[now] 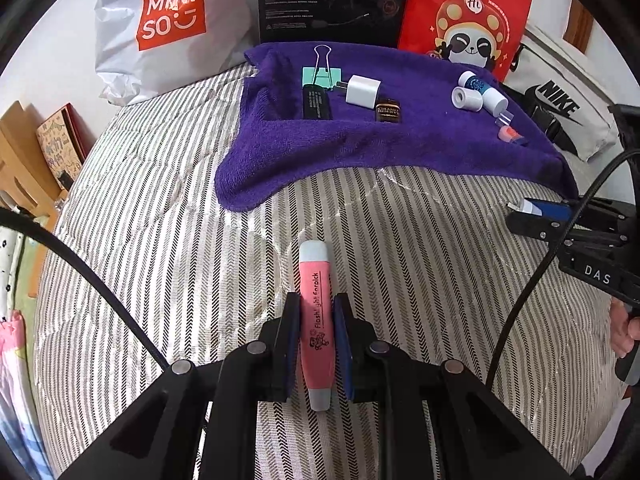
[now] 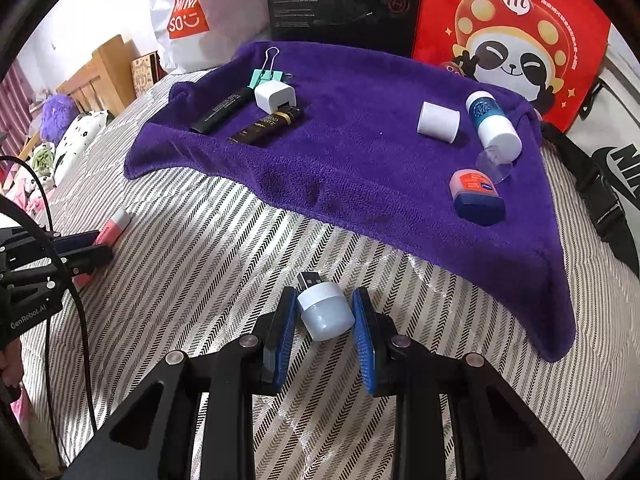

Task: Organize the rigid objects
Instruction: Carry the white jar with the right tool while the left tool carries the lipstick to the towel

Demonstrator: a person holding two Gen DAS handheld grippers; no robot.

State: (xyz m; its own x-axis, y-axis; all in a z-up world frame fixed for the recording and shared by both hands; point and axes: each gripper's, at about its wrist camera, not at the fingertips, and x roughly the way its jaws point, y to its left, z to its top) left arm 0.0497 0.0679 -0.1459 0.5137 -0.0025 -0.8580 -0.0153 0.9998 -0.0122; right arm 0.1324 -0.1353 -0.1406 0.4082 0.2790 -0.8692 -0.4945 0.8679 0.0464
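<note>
Left tongs (image 1: 317, 312) clamped on pink flashlight earpick (image 1: 316, 320); right tongs (image 2: 325, 304) gripping USB night light (image 2: 325, 312); both short of purple towel (image 2: 360, 152).

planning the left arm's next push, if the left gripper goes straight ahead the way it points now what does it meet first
Holding the pink flashlight earpick, the left gripper would cross bare striped bedding, then probably meet the near edge of the purple towel; depth is unclear.
</note>
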